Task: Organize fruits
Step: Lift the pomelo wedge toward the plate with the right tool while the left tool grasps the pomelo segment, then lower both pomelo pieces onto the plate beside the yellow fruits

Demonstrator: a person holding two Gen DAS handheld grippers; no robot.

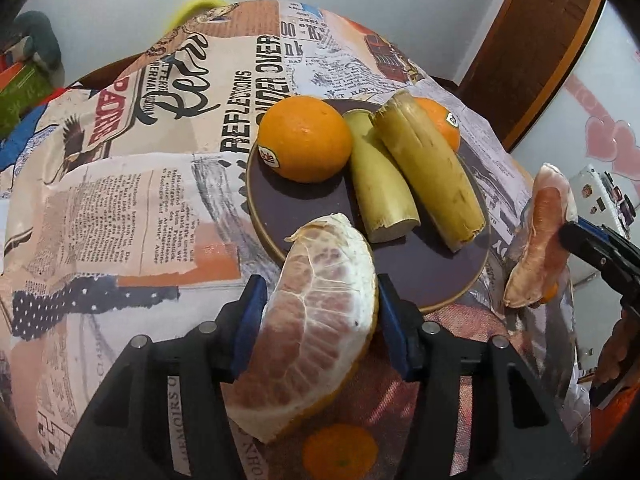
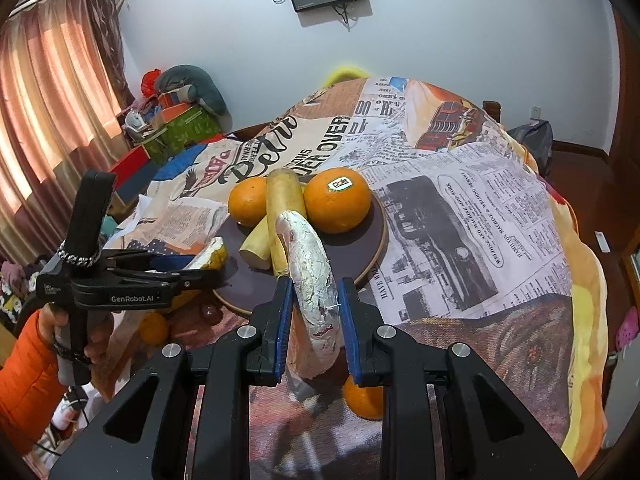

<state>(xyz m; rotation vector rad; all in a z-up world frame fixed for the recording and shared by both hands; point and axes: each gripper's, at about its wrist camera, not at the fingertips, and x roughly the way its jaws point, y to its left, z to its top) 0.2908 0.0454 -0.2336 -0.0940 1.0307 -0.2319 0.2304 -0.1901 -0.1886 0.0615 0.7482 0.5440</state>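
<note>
**A:** How do the two grippers stand?

**B:** The left gripper [image 1: 320, 312] has a broad pomelo wedge [image 1: 316, 320] between its blue pads. The right-hand pad touches the peel side; whether the left-hand pad presses on the flesh I cannot tell for sure, though the wedge sits upright between them. The jaws stand partly apart, about the wedge's thickness.

**A:** And the other?

**B:** The right gripper [image 2: 316, 320] is clamped on a thinner pomelo slice [image 2: 312, 276], its white-membraned back curving up from between nearly closed pads.

**A:** Where is all this, taking the dark round plate [image 1: 432, 276] as the mark?

**B:** The wedge's tip overlaps the plate's near rim, the left gripper just off that rim. The slice hangs just beside the plate's right edge in the left wrist view. On the plate lie two oranges [image 1: 305, 138] at the far side and two pieces of cut cane-like stalk [image 1: 428, 172] between them.

**A:** The hands?

**B:** Both grippers point down at a slant toward the plate. A hand [image 2: 76, 340] in an orange sleeve [image 2: 28, 380] grips the left gripper's handle. The printed tablecloth [image 2: 460, 220] lies under everything.
</note>
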